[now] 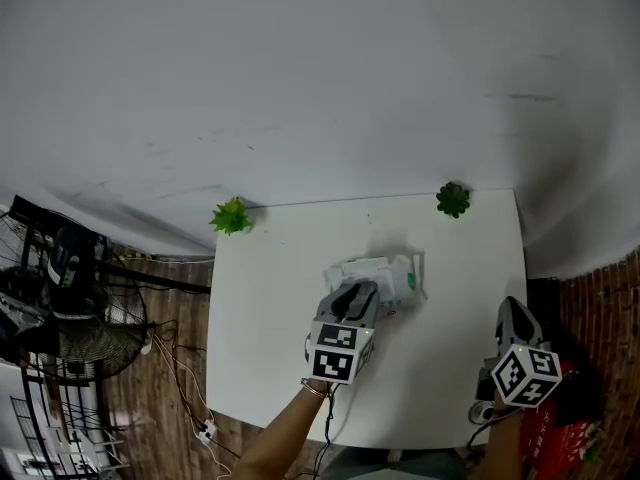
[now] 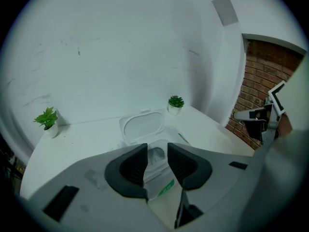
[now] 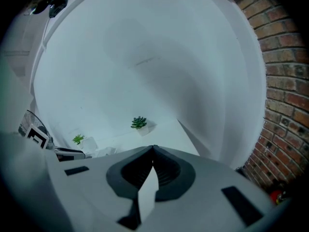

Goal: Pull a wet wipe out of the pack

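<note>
Wipe pack (image 1: 392, 276): mid-tabletop (image 1: 262, 298), lid (image 2: 143, 126) open, nothing drawn out yet. Left tongs (image 2: 157, 154): part-open, empty, poised over the pack's opening. Right tongs (image 3: 153, 152): closed, empty, near right edge. Grasp and pull remain.

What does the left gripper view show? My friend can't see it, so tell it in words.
The left gripper hangs with its jaws apart over an open wet wipe pack, whose lid is flipped up, on a white table. A leafy plant and a rounder plant stand at the table's far corners.
</note>
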The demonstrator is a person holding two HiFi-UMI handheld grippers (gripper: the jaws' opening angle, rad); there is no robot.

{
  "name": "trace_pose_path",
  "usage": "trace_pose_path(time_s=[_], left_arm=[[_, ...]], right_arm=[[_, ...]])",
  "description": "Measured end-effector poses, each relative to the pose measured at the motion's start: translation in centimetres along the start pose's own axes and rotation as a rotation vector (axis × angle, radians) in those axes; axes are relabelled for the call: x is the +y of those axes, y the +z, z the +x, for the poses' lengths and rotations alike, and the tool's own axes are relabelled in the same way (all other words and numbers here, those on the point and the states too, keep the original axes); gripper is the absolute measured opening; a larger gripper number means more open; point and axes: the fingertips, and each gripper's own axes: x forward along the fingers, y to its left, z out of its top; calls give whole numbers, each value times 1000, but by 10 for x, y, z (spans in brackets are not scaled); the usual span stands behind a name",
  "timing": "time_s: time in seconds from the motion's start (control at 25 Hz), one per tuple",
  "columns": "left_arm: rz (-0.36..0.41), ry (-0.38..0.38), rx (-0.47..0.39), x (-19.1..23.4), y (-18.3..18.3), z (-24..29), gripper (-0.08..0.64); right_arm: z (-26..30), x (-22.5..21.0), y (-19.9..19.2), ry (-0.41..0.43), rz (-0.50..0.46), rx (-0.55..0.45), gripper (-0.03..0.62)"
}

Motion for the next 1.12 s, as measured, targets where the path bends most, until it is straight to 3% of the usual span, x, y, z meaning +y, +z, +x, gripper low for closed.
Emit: trace_pose_path(time_s=[0.36,0.56,0.84,1.12], left_arm=[[-19,-51,105,6,-13,8,129],[-80,-99,141,8,-18,12,115],[8,-141,166,3,-17,14,100],[-32,-200,197,4,-18,21,97]], right_arm=[[12,2,-8,23,5,30,2],[18,6,-12,38,-4,53,2],[25,10,-17,48,-8,75,2],[31,12,-23,50,-5,92,2]])
